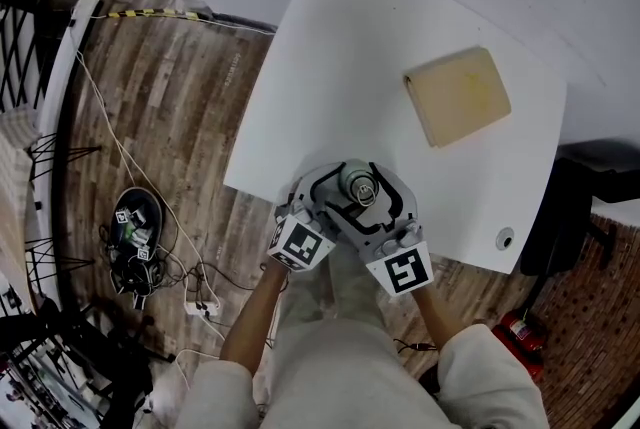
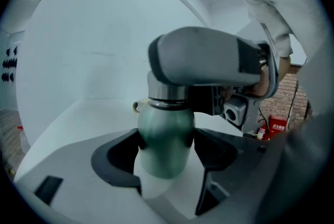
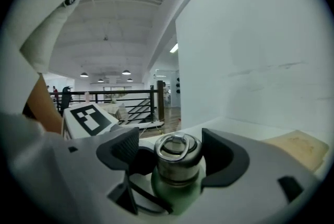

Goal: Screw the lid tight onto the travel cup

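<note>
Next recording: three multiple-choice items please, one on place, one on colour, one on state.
1. The tan square pad lies: A on the white table; B on the floor; C in a gripper.
2. The steel-lidded travel cup is mostly: A red; B green; C black.
3. The left gripper is: A shut on the cup's body; B open, clear of it; C out of view.
Answers: A, it lies flat on the tabletop; B, the left gripper view shows green; A, its fingers press both sides of the body.
</note>
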A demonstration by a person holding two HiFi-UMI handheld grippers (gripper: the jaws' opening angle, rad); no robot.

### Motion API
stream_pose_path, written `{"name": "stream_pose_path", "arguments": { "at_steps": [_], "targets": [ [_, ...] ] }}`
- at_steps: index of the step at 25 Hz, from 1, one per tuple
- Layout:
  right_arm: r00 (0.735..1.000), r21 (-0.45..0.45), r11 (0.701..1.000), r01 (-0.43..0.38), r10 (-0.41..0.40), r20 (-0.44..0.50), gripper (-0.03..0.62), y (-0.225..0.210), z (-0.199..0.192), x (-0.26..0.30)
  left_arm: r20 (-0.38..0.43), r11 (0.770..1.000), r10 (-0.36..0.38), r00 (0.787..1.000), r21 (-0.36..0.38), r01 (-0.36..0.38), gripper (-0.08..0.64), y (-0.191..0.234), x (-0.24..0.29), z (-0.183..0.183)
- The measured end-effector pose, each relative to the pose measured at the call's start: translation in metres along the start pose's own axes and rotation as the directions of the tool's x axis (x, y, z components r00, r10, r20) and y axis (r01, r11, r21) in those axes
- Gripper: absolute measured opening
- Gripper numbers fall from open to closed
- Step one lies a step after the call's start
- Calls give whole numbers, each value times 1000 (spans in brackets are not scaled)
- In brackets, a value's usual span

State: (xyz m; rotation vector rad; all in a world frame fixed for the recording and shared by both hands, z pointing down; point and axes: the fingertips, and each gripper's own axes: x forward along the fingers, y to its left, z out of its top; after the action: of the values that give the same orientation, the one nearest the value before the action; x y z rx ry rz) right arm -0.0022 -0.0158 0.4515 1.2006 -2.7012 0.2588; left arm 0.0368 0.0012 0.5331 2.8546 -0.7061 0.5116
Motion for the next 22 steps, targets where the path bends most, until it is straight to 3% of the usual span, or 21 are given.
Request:
{"name": "stream_pose_path", "arguments": {
  "at_steps": [4, 7, 10, 15, 22],
  "targets": [
    [982, -92, 979, -184, 180, -53, 359, 1, -6, -5, 1, 1000, -7, 1000, 2, 7, 333, -1, 0, 0],
    [946, -164, 933, -321, 307, -106, 357, 4, -9, -5, 4, 1000, -7, 1000, 5, 7, 333, -1, 0, -1],
    [911, -176, 896, -408, 388, -139, 357, 8, -10, -3, 6, 1000, -8, 1000, 6, 8, 333, 0, -1, -2],
    [867, -196, 847, -495, 463, -185, 316, 7, -13, -7, 9, 1000, -11, 1000, 9, 11, 333, -1, -1, -1],
    [854, -197, 832, -519, 492, -170, 262, 5, -11, -5, 10, 1000, -13, 1000, 12, 13, 331, 1, 0, -2]
  ]
}}
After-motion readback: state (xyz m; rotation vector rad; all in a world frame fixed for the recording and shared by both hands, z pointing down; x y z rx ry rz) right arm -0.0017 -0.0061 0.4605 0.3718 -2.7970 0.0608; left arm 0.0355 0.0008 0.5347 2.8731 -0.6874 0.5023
